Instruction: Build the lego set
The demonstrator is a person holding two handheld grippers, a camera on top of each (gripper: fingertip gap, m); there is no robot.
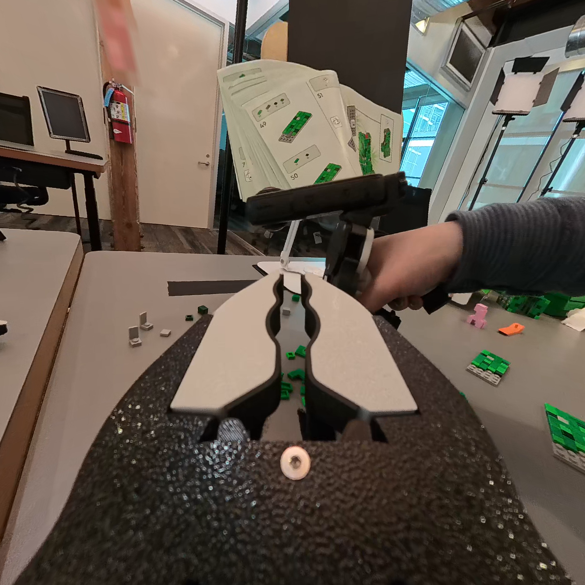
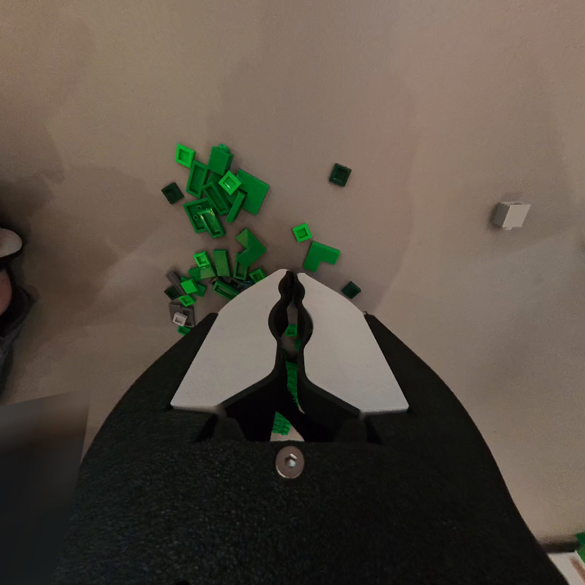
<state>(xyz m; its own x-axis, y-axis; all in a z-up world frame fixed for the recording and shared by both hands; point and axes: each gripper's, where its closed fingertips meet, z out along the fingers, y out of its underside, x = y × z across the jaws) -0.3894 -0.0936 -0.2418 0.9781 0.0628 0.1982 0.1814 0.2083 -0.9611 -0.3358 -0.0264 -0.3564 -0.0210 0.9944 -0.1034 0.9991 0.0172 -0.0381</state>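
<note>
Closed on nothing, the right tool (image 2: 292, 274) is held beside loose green tiles (image 2: 218, 193); the left tool (image 1: 292, 278) is slightly parted, empty.

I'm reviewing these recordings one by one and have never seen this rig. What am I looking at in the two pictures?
There is no robot: a person holds a two-finger gripper in each hand, each with a camera looking along its fingers. The left wrist view shows the left gripper, fingers slightly apart and gripping nothing, above a grey table. Beyond it a hand points the other gripper downward, and a booklet stands open. The right wrist view looks straight down: the right gripper has its tips together, no piece visible between them, beside a heap of green tiles and an L-shaped tile. A grey brick lies apart.
</note>
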